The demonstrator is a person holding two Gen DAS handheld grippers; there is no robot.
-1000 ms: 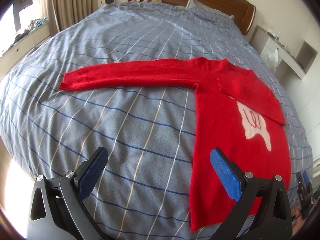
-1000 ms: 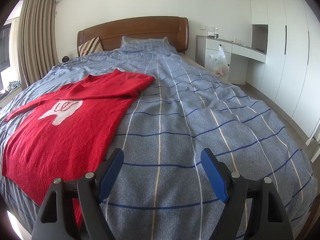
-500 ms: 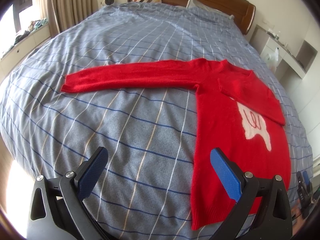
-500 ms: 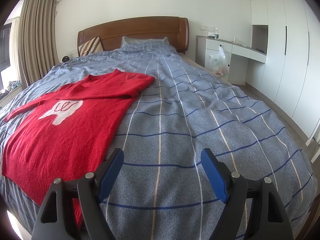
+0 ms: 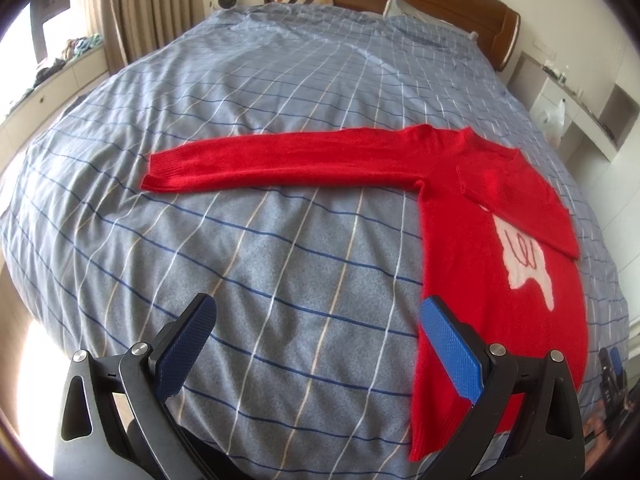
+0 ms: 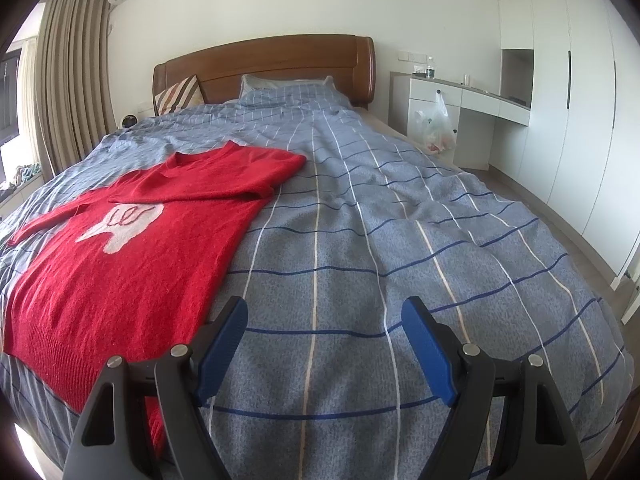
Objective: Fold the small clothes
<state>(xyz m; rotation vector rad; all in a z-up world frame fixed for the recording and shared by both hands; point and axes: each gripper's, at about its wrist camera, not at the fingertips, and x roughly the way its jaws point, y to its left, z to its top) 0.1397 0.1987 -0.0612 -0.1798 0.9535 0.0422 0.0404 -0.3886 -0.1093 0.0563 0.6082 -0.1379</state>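
Red sweater flat on bed, 1 sleeve folded; left hand-held gripper, right hand-held gripper spread, empty.

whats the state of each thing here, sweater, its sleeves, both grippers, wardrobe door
sweater: lying flat on the bed, front up, not fully folded
left sleeve: stretched straight out to the side
right sleeve: folded across the chest
left gripper: open, empty, above the bed
right gripper: open, empty, beside the sweater's hem
wardrobe door: shut
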